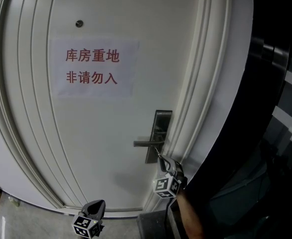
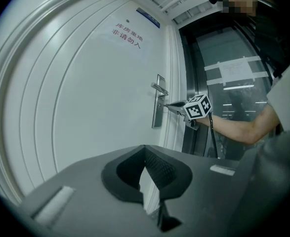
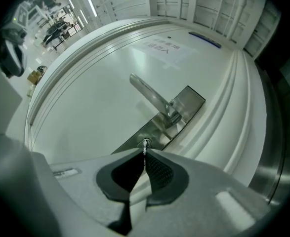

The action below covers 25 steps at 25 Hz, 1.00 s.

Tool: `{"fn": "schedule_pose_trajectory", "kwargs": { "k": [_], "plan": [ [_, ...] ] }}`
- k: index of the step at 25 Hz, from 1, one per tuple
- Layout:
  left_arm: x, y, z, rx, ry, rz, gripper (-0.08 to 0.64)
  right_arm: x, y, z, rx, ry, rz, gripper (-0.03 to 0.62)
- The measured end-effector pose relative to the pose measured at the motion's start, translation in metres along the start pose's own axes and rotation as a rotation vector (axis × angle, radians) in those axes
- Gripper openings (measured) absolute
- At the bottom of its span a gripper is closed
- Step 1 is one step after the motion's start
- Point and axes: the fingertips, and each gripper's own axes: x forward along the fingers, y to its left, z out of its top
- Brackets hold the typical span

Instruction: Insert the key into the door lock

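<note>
Carefully now: key at the keyhole

Your right claw (image 3: pixel 145 156) is clamped on the key (image 3: pixel 145 146), whose tip sits just ahead of it at the lock plate (image 3: pixel 191 100). If you tilt your wrist, the key may jam or slip. Only the left gripper view shows the approach side-on. Your left claw (image 2: pixel 145 152) hangs closed and empty.

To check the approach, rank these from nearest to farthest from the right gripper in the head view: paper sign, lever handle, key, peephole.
1. Key: pinched in the right gripper, its tip at the lock plate.
2. Lever handle: just above and left of the jaws.
3. Paper sign: well up and to the left.
4. Peephole: above the sign, near the top of the view.
</note>
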Motion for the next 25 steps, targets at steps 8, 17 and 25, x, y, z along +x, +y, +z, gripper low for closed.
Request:
{"fn": "schedule_pose_trajectory", "kwargs": {
  "k": [8, 17, 25],
  "plan": [
    [0.002, -0.003, 0.0, -0.002, -0.001, -0.013, 0.003, 0.0, 0.0, 0.0, -0.181, 0.045, 0.004, 0.011],
    [-0.004, 0.001, 0.0, -0.004, -0.009, -0.003, 0.003, 0.001, 0.004, 0.001, -0.42, 0.081, -0.005, 0.011],
    [-0.009, 0.002, 0.001, -0.007, -0.015, 0.002, 0.003, 0.001, 0.004, 0.002, -0.581, 0.116, -0.003, 0.011]
  ]
}}
